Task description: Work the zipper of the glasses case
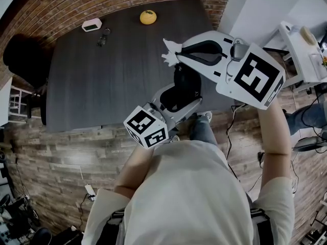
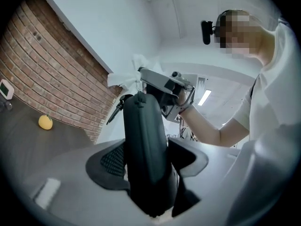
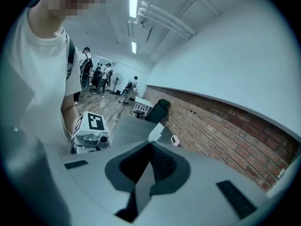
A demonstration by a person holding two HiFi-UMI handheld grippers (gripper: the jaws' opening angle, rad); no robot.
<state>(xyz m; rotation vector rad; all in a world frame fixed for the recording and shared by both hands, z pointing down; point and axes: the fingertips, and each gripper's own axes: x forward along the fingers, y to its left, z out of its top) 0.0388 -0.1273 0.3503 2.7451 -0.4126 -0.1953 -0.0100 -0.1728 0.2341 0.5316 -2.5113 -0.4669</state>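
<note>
The black glasses case (image 1: pixel 185 86) stands upright in the air past the table's near edge, between the jaws of my left gripper (image 1: pixel 181 100). In the left gripper view the case (image 2: pixel 146 140) fills the gap between the jaws of this gripper (image 2: pixel 150 150), seated deep between them. A thin black pull or strap (image 2: pixel 115 110) hangs from its top end. My right gripper (image 1: pixel 176 54) sits just above that top end, jaws shut, with a ragged white scrap (image 1: pixel 170 51) at its tips. In its own view the right gripper (image 3: pixel 153 144) holds nothing I can make out.
The dark table (image 1: pixel 102 80) carries an orange fruit (image 1: pixel 148 17), a small white device (image 1: pixel 92 25) and a small dark item (image 1: pixel 103 36) at its far side. A black chair (image 1: pixel 23 60) stands at left, a white shelf (image 1: pixel 306 55) at right. Cables lie on the wooden floor.
</note>
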